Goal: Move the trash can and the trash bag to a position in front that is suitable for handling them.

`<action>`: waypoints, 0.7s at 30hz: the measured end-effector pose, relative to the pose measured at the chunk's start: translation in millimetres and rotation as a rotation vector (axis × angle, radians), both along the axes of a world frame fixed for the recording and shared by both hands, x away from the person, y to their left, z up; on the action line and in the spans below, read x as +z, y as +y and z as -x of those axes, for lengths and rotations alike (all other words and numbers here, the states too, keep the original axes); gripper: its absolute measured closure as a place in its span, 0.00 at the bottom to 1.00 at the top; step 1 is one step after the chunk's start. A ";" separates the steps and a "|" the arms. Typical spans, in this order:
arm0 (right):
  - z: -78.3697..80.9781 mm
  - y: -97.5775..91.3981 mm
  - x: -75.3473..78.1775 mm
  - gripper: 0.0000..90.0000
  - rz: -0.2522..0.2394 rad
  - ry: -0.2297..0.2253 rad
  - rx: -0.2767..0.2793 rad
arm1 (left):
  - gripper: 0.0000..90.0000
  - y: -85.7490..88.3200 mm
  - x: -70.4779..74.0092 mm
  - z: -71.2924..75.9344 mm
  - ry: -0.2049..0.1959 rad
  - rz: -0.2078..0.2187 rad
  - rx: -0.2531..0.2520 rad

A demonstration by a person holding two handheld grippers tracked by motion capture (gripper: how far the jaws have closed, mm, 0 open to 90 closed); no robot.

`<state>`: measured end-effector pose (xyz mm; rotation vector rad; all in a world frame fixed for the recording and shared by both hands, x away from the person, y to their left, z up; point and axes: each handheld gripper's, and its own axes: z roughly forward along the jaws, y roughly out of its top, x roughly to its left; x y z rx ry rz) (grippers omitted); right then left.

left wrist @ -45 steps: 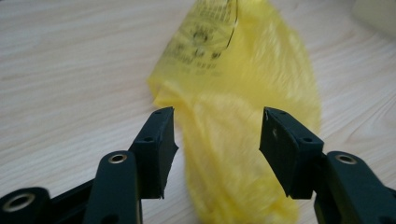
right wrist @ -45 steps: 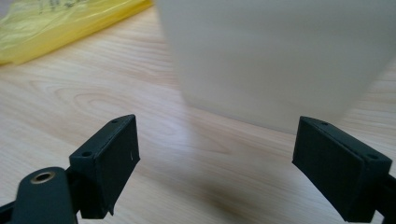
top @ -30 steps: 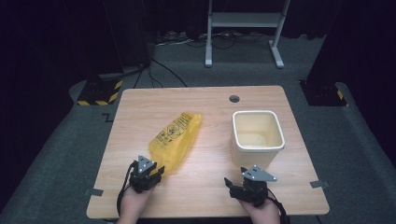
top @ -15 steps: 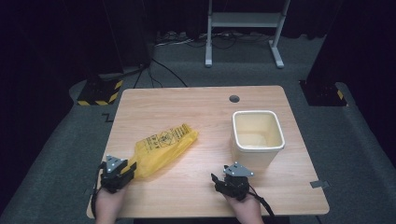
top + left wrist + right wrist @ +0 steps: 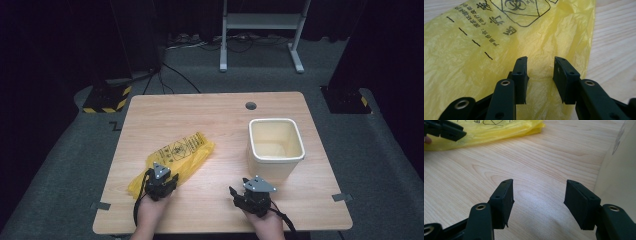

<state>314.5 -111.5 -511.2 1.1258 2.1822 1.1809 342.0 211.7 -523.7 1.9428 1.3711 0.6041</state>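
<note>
Yellow bag lined up for a pinch

Yellow plastic bag (image 5: pixel 172 160) is laid flat on the wooden table (image 5: pixel 220 120), left of centre, presumably to be picked up. Over its near end the left gripper (image 5: pixel 539 71) is held, its jaws just narrowed but gapped, nothing pinched. Further right, the right gripper (image 5: pixel 539 200) is kept wide and empty above bare wood, beside the cream bin (image 5: pixel 275 148), the bag's likely destination.

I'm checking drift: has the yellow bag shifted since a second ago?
Yes. The bag has slid toward the table's near left corner, away from the bin.
</note>
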 end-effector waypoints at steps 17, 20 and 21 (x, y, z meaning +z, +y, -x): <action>-46.9 33.1 12.4 0.53 -0.057 -0.014 -0.033 | 0.71 -10.7 -1.8 24.0 -0.027 -0.005 -0.309; -62.9 42.1 11.2 0.55 -0.066 0.015 -0.033 | 0.71 -10.2 -2.0 23.6 -0.024 0.009 -0.308; -67.1 45.9 9.5 0.56 -0.065 0.025 -0.029 | 0.71 -9.9 -2.1 23.8 -0.020 0.016 -0.302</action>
